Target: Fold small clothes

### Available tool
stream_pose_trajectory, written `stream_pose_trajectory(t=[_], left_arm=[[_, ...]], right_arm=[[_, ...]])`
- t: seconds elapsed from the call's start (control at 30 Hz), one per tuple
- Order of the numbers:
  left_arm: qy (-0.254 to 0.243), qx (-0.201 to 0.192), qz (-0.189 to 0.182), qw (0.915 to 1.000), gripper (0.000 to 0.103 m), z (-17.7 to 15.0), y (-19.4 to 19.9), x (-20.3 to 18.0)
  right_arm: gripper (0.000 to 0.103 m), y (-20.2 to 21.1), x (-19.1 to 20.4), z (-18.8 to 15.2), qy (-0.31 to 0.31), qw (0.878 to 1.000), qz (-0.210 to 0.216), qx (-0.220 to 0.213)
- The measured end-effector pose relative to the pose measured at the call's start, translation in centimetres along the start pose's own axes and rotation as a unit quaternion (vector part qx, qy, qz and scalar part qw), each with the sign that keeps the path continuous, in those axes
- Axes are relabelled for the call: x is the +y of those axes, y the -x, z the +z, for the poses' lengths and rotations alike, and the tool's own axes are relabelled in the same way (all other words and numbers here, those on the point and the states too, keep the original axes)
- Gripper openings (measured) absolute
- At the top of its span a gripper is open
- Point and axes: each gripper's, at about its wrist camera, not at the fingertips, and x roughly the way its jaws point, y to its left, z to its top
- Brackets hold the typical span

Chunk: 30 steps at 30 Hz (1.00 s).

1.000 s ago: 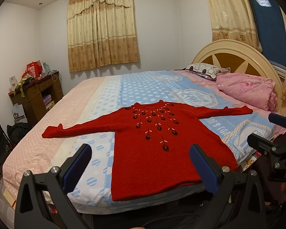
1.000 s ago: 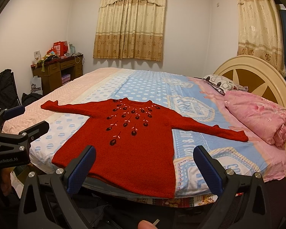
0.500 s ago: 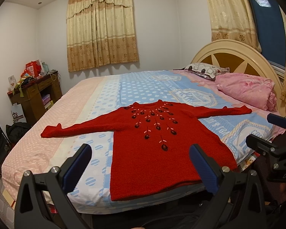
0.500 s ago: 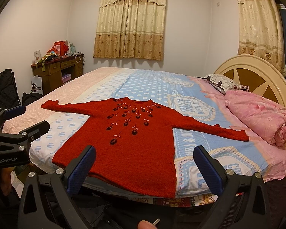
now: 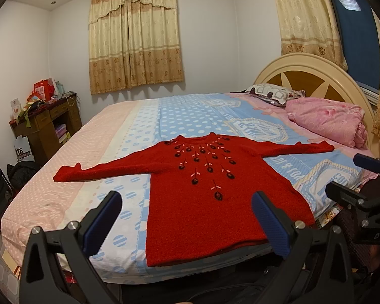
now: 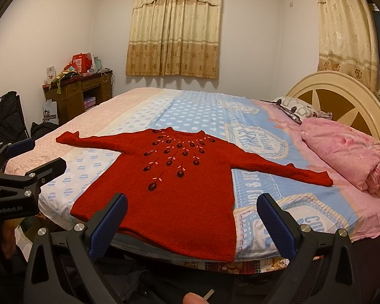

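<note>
Left wrist view: left gripper (image 5: pixel 185 224) wide open, holding nothing, hovering off the near bed edge. Red sweater (image 5: pixel 215 197) lies flat on the bed (image 5: pixel 179 116), sleeves spread, hem nearest and just ahead of the fingertips, apart from them. Right gripper (image 5: pixel 352 179) at the frame's right edge, also spread.

Right wrist view: right gripper (image 6: pixel 190 225) wide open, empty; red sweater (image 6: pixel 169 185) ahead, hem between the fingers' line of sight, not touching. Left gripper (image 6: pixel 35 155) at the left edge

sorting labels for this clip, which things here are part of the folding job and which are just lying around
Job: red sweater, spread flat on the bed; left gripper and right gripper, both open.

Lying about: pink quilt, patterned pillow, cluttered desk.
</note>
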Motion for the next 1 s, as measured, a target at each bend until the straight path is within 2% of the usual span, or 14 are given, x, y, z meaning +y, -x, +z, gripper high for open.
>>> stream_pose_trajectory(t=[0.3, 0.43, 0.67, 0.83, 0.9, 1.0], left_arm=[[0.001, 0.007, -0.001, 1.0, 0.103, -0.1, -0.3, -0.1], [-0.008, 0.014, -0.003, 0.9999, 0.103, -0.2, -1.4, 0.2], [-0.029, 0.047, 0.012, 0.9984, 0.103, 0.2, -5.8, 1.2], [-0.042, 0.069, 0.002, 0.9967, 0.103, 1.1, -8.9, 2.1], [-0.062, 0.072, 0.021, 0.9952, 0.103, 1.5, -10.4, 2.2], [-0.071, 0.077, 0.027, 0.9941, 0.103, 2.4, -13.1, 2.9]], right_arm=[[0.102, -0.1, -0.1, 0.0, -0.002, 1.0, -0.002, 0.006], [0.102, -1.3, -1.0, 0.2, 0.005, 1.0, -0.02, 0.008], [0.102, -6.5, -4.7, 0.0, -0.004, 0.997, -0.056, 0.045], [0.102, -10.8, -7.9, -0.5, -0.011, 0.994, -0.074, 0.077], [0.102, -12.6, -9.4, -0.5, -0.02, 0.992, -0.083, 0.09], [0.102, -14.9, -11.7, -0.2, -0.036, 0.99, -0.09, 0.102]])
